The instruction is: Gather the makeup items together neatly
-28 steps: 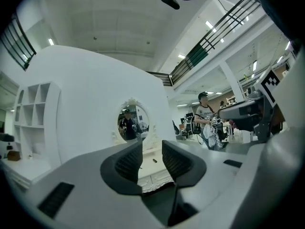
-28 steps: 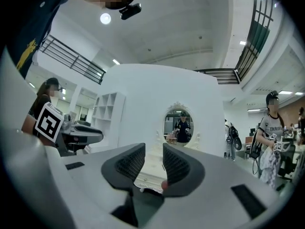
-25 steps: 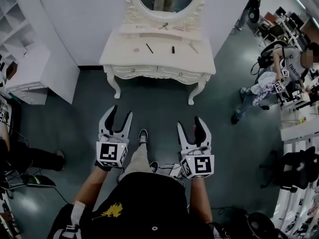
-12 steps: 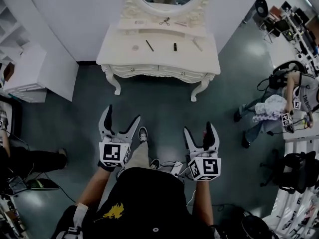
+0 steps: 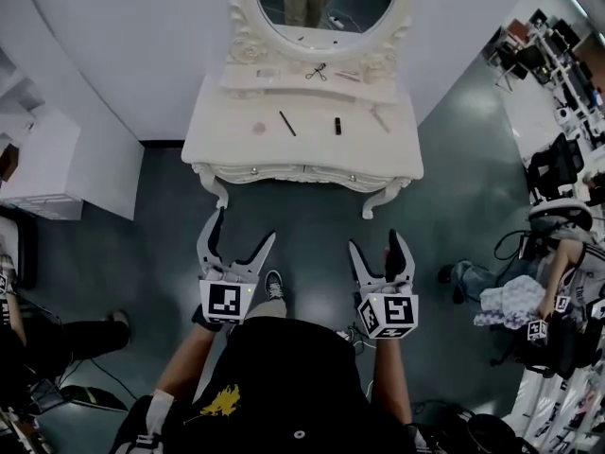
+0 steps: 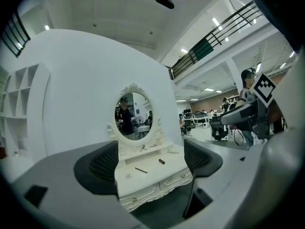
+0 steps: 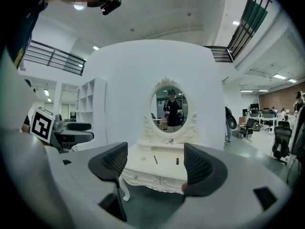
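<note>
The makeup items lie on the white carved dressing table (image 5: 222, 140) with an oval mirror: a thin dark pencil (image 5: 286, 123), a short black tube (image 5: 337, 126) to its right, a pale stick (image 5: 380, 119) further right, and a scissor-shaped metal tool (image 5: 316, 71) on the table's raised back shelf. Both grippers hover empty in front of the table, well apart from it. The left gripper (image 5: 242, 227) has just been opening its jaws, which stand wide. The right gripper (image 5: 375, 244) is wide too, its jaws having just closed slightly.
</note>
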The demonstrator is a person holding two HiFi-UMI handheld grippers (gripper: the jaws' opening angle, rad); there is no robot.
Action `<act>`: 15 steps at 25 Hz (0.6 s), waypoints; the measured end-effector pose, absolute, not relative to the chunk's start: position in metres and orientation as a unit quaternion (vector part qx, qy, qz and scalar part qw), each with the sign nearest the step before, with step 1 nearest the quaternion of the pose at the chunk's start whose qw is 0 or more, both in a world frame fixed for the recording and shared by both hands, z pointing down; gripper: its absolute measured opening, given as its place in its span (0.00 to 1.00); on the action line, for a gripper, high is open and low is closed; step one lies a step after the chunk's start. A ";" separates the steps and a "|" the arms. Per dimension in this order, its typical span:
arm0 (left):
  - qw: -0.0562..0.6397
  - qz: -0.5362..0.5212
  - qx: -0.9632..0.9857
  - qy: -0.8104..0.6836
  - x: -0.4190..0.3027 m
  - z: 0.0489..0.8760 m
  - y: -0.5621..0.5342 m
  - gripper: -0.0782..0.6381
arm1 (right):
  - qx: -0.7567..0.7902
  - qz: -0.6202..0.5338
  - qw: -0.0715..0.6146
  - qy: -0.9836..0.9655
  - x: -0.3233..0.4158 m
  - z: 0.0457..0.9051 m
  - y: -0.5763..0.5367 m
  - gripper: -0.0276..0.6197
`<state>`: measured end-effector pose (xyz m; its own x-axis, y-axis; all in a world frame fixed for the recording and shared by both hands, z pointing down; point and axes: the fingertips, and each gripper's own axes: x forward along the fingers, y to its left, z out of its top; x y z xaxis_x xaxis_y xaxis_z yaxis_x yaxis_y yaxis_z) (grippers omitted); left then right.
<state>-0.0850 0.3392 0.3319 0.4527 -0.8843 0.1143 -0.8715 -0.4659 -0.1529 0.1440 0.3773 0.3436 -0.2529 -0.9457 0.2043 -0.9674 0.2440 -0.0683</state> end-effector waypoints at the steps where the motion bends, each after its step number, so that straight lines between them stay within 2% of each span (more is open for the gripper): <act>1: 0.031 -0.082 -0.855 0.512 -0.087 0.334 0.325 0.71 | 0.609 0.089 0.062 -0.785 0.140 0.344 0.362 0.62; 4: 0.008 -0.090 -0.863 0.498 -0.095 0.346 0.295 0.71 | 0.616 0.090 0.071 -0.779 0.129 0.344 0.329 0.61; 15: 0.003 -0.090 -0.871 0.483 -0.090 0.361 0.187 0.71 | 0.626 0.114 0.093 -0.766 0.125 0.371 0.226 0.59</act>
